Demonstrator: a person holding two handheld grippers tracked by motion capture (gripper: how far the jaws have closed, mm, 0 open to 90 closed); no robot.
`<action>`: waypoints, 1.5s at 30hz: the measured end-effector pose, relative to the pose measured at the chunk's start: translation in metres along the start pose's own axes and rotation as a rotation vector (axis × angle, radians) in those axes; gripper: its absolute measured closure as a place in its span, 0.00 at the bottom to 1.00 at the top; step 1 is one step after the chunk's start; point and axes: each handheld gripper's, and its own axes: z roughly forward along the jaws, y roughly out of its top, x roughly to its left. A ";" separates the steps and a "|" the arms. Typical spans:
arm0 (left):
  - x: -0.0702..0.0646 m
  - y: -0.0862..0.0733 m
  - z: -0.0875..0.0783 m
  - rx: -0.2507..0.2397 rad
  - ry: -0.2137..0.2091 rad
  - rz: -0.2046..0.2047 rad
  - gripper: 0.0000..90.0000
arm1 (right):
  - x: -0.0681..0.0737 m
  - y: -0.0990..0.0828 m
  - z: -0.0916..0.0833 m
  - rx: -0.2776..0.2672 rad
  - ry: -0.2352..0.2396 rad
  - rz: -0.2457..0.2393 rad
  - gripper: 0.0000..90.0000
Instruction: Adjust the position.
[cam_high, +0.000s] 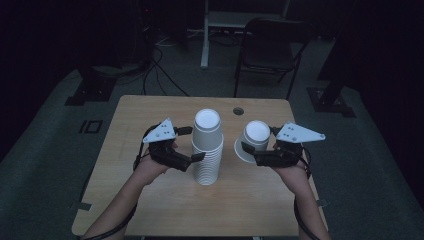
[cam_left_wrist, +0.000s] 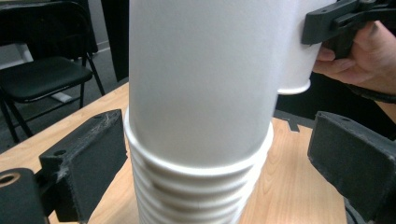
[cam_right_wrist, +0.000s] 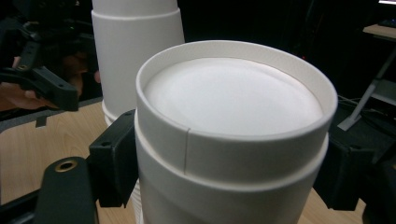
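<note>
Stack of white paper cups (cam_high: 207, 150) stands upside down near the middle of the wooden worktop (cam_high: 150, 200). Left tool (cam_high: 192, 143) straddles the stack's upper part; in the left gripper view its jaws stand wide open, a clear gap on each side, gripping nothing. Right tool (cam_high: 248, 150) is closed on a single paper cup (cam_high: 252, 140), also bottom up, tilted, held just right of the stack and off it. In the right gripper view both pads press the single paper cup's wall (cam_right_wrist: 233, 140).

Risks, as judged:
- Stack is tall and unbraced while the left jaws are open; a knock from either tool could topple it.
- If the left tool closes hard, thin cup walls may crush or several cups may lift together.
- The tilted held cup could slip, or its wall buckle, under the pinch.

Counts:
- Tools: two.
- Cup stacks: one; nested rims in it too close to count surely, roughly ten or more.
- Loose cups: one, in the right tool.
- Folding chair (cam_high: 270, 47) beyond the worktop: one.
</note>
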 end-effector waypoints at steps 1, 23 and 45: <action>-0.001 -0.002 -0.001 0.003 -0.006 0.000 0.05 | 0.000 -0.002 0.000 -0.002 0.003 0.001 0.24; -0.045 -0.053 -0.002 0.051 -0.088 -0.025 0.05 | 0.020 -0.041 -0.006 -0.017 0.024 0.012 0.24; -0.071 -0.066 0.043 0.068 -0.206 -0.040 0.07 | 0.023 -0.064 0.002 -0.121 0.105 0.051 0.24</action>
